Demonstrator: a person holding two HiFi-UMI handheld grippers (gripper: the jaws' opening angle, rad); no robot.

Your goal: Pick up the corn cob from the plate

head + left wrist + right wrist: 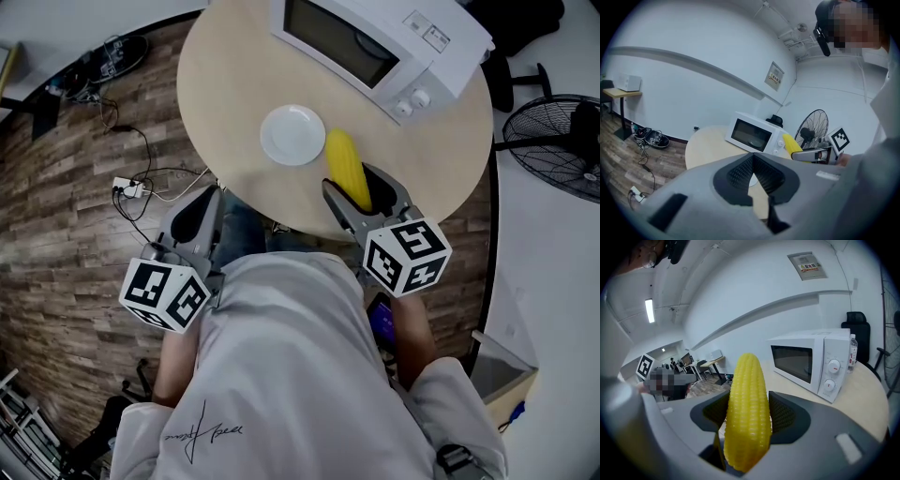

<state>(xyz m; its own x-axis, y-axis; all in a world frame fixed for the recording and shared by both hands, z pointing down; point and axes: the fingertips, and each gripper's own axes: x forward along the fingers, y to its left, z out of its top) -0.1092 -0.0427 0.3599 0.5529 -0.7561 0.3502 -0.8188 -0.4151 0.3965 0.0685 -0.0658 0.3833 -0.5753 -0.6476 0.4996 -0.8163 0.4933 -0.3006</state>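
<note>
Only the head view shows the white plate [292, 134], bare on the round pale table [234, 75]; the corn cob [345, 167] is off it, just to its right and nearer me, held in my right gripper [361, 192]. The right gripper view shows the grip up close, which the head view half hides; its 2 fingers [785, 414] press on either side of the cob [747, 413], whose tip points away from me past them. The left gripper view sees the same cob [792, 144] from the side, sticking up at a tilt out of the right gripper [818, 153] in front of the microwave [752, 133].

The table carries that white microwave [375, 42] at its far right; the floor [66, 206] to the left is wood plank with loose cables and a power strip [128, 188]; a black fan [553, 141] stands at the right; the walls are white.

My left gripper [208, 202] hangs at the near left edge of the table, off the plate; its 2 fingers [738, 174] are closed tip to tip with nothing between them.
</note>
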